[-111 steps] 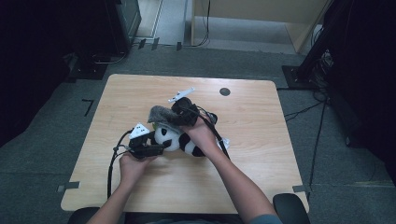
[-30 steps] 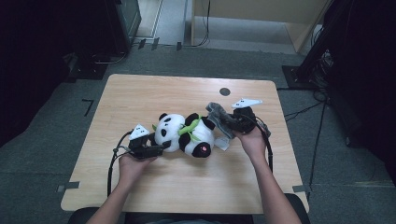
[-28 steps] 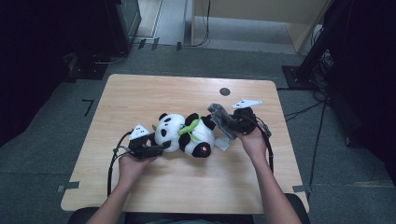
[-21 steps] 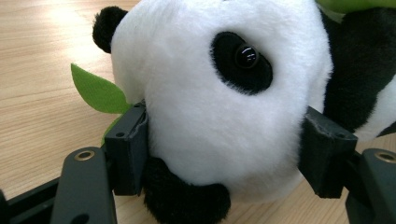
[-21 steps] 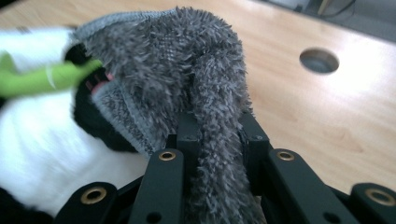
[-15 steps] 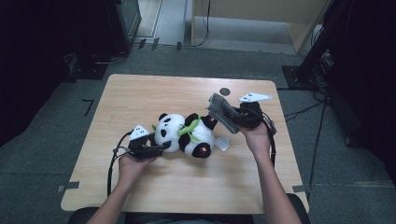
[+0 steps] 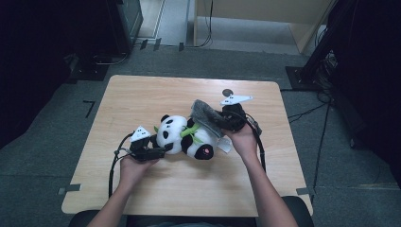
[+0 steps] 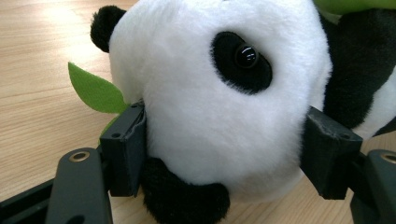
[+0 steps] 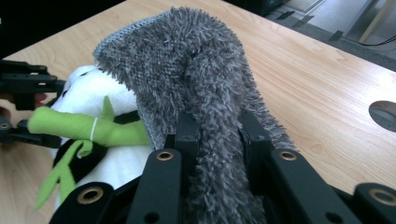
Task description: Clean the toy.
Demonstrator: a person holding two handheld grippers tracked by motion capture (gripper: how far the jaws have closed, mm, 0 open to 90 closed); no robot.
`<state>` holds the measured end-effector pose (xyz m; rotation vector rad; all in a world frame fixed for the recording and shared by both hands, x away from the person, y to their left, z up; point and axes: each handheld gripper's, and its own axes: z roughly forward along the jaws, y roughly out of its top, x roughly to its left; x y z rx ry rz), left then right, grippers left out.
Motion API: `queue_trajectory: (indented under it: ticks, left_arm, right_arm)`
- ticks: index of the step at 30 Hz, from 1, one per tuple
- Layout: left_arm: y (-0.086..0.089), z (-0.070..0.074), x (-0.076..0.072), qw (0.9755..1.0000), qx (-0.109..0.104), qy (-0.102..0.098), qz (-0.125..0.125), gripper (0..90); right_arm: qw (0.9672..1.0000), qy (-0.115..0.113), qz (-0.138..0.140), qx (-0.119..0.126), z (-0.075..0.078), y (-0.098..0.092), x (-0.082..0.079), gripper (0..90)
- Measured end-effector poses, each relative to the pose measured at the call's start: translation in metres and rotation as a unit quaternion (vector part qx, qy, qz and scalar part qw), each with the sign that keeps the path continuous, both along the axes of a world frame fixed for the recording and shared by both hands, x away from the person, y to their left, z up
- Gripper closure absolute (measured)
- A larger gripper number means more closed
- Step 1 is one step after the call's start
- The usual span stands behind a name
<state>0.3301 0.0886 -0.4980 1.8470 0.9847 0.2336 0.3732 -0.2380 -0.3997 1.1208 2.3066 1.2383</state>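
Fig.: Your left gripper (image 7: 158, 152) clamps the panda plush (image 7: 187, 137) by its head, pads pressing both sides w/ jaws fairly wide. The plush lies on its side near the table (image 7: 142, 99) centre. Your right gripper (image 7: 218, 124) pinches a grey shaggy cloth (image 7: 204, 113) betw. narrow jaws; the cloth drapes over the plush's body, beside its green bamboo stalk (image 9: 86, 127).

Bright table, dark surroundings, sharp close-ups.
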Motion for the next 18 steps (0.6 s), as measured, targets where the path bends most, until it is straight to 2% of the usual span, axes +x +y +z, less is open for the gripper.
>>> queue_trajectory:
  ticks: [6, 10, 18]
  left_arm:
    - [-0.001, 0.0, 0.0, 1.0, 0.0, -0.002, 0.0, 26.5]
    - [-0.001, 0.0, 0.0, 1.0, -0.002, -0.001, 0.001, 26.3]
    - [-0.001, 0.0, 0.0, 1.0, -0.002, 0.003, 0.004, 24.6]
  right_arm:
    - [0.9999, -0.002, -0.012, 0.006, -0.006, -0.012, -0.001, 74.5]
    - [0.9995, 0.005, -0.026, 0.017, -0.009, -0.021, -0.001, 74.5]
    - [0.9987, 0.015, -0.048, 0.007, -0.015, -0.037, -0.004, 75.2]
